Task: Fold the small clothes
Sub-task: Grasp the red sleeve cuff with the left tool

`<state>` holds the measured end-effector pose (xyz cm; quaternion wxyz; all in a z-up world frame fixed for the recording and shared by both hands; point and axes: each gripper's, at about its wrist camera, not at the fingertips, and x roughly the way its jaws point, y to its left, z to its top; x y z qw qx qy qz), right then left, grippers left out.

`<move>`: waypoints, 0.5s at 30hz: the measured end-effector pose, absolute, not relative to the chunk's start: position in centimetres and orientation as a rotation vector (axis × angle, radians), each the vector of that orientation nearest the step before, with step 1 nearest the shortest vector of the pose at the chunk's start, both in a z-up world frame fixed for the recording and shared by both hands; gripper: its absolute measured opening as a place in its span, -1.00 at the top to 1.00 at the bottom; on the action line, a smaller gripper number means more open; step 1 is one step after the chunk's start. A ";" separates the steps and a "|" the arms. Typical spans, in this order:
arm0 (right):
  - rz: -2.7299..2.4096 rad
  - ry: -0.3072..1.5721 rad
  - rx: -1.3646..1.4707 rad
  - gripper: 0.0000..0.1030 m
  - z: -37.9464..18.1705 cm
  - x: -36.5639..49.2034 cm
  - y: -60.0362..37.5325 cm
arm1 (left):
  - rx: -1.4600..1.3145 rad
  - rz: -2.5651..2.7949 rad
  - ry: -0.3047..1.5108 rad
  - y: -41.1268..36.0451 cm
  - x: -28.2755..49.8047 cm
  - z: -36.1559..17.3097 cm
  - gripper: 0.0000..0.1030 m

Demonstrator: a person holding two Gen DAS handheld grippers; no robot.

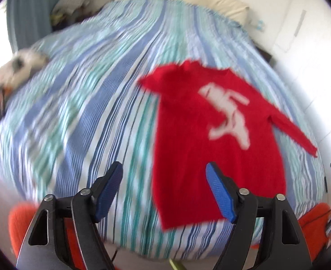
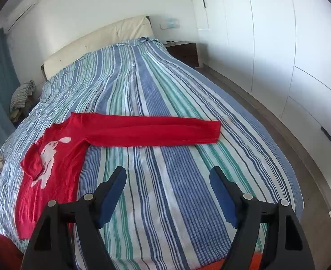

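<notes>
Nearest, the left gripper (image 1: pixel 164 172) and the right gripper (image 2: pixel 167 176) both gape wide, holding nothing, above the bed (image 2: pixel 165 90). Beyond them a red shirt (image 2: pixel 59 148) lies flat on the striped cover, one sleeve (image 2: pixel 154 132) stretched out sideways. A cream headboard (image 2: pixel 98 42) stands farthest.

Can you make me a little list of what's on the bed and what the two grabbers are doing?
shirt: red long-sleeved shirt with white animal print, lying flat
right sleeve: stretched straight out
left sleeve: folded onto the chest
surface: striped bedspread
left gripper: open, empty, near the shirt's hem
right gripper: open, empty, above bare bedspread
</notes>
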<state>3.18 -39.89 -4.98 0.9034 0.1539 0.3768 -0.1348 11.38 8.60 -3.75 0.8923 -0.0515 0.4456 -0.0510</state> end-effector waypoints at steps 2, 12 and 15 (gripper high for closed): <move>-0.267 0.784 0.317 -0.48 -5.2 3.1 -39.4 | 0.010 -0.229 0.890 5.1 14.8 -2.8 -0.70; -0.282 0.762 0.371 -0.48 -5.4 2.1 -40.2 | 0.455 -0.418 1.112 -7.4 26.7 -16.3 0.03; -0.287 0.756 0.375 -0.48 -5.4 2.0 -40.3 | 0.305 -0.373 1.128 -5.8 28.4 -16.0 0.87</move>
